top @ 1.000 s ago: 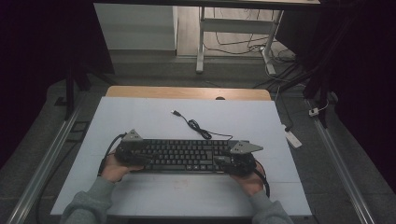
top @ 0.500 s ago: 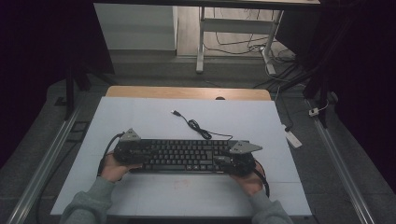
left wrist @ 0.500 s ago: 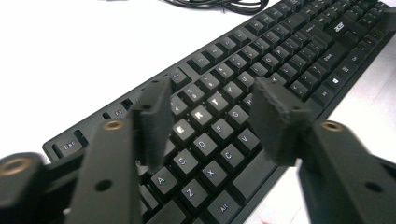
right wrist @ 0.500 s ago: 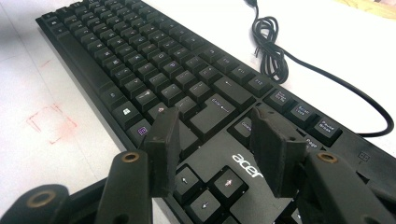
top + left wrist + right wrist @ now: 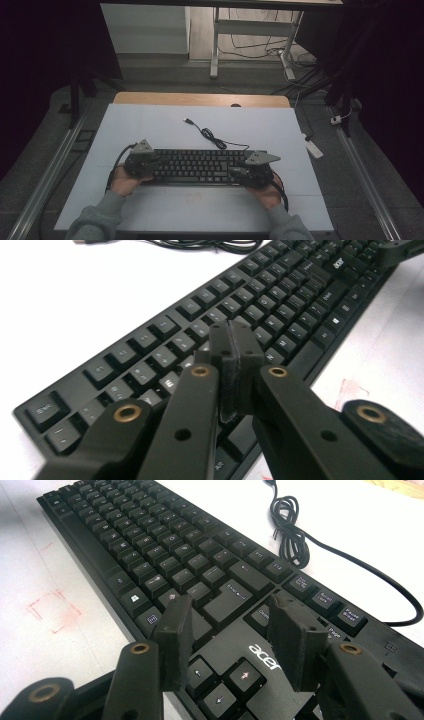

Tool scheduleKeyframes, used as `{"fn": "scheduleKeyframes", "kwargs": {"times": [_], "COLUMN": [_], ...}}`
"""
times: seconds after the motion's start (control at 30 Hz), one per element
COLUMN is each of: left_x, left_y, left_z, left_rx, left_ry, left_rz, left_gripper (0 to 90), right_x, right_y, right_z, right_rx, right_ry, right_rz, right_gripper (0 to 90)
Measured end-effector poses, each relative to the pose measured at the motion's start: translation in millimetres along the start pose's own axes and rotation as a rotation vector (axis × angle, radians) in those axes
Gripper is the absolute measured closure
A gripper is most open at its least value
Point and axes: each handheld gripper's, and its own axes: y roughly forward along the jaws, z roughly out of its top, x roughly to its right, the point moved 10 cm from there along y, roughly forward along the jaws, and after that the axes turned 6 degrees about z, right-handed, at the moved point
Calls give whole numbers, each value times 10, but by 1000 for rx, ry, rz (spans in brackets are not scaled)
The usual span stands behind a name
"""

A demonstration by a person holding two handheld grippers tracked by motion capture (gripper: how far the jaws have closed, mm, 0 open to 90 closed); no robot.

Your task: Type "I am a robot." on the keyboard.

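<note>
Black keyboard (image 5: 197, 166) flat on white desk (image 5: 150, 130). Left gripper (image 5: 235, 347) pressed together over keys; right gripper (image 5: 232, 630) spread. Press one key squarely, lightly.

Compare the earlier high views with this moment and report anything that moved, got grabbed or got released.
Nothing visibly changed. The keyboard lies in the same spot on the white table, its cable coiled behind it as before. The left claw stays at the keyboard's left end and the right claw at its right end.
</note>
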Motion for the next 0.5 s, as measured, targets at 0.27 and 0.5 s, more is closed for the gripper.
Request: {"fn": "scheduleKeyframes", "kwargs": {"times": [0.27,0.5], "left_x": [112,226], "left_y": [94,231], "left_z": [-28,-61], "left_rx": [-28,-65], "left_ry": [23,55], "left_rz": [-17,-30], "left_gripper": [890,890], "right_x": [2,3], "right_y": [7,14], "right_z": [-7,-17], "right_rx": [-5,-15], "right_ry": [-2,-4], "right_rz": [-2,-6], "right_gripper": [528,528]}}
